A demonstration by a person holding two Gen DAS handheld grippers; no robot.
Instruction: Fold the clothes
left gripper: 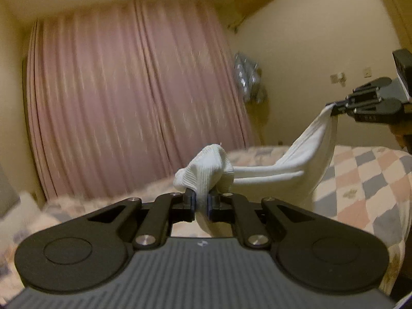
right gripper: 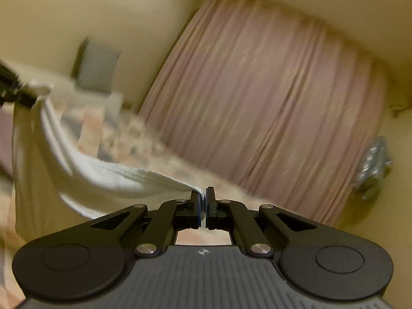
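Overhead, ribbed white garment point(left gripper: 296, 172), sagging.

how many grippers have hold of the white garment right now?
2. The left gripper is shut on a bunched end of the white garment; the right gripper is shut on the other end, so it hangs between them above the patchwork bedspread.

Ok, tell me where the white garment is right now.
The white garment hangs in the air above the quilted bed, stretched between the left gripper and the right gripper, each clamped on one end.
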